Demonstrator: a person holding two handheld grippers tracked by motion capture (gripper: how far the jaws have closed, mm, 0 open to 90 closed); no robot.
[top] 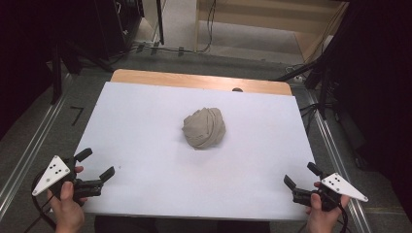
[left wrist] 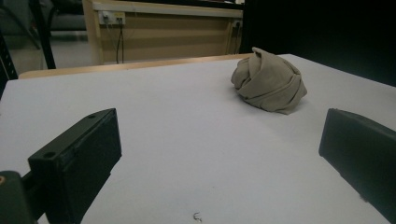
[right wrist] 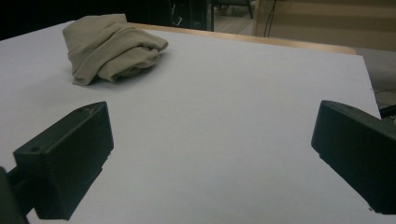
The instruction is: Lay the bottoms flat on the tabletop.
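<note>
While you hold both tools at the near edge, parts of the scene stay out of reach of the eye: the underside of the crumpled cloth [top: 204, 128] is hidden against the table [top: 145, 121], its folds bury whatever shape the fabric has, and you cannot tell from any view what kind of garment or rag it is. In the left gripper view a tiny dark speck [left wrist: 197, 216] lies on the white surface near the bottom edge, too small to identify. Your jaws are cut off at the frame edges in both gripper views.

That cloth is beige-grey, bunched into a rounded heap with wrapped, overlapping folds, and it sits near the middle of the table, slightly toward the far side, well apart from both your hands.

Your left gripper [top: 94, 164] rests at the near left corner, jaws spread wide, gripping nothing and with bare white tabletop between them. Your right gripper [top: 302, 175] sits at the near right corner, likewise spread wide and empty, with the cloth [right wrist: 110, 46] far ahead of it.
</note>
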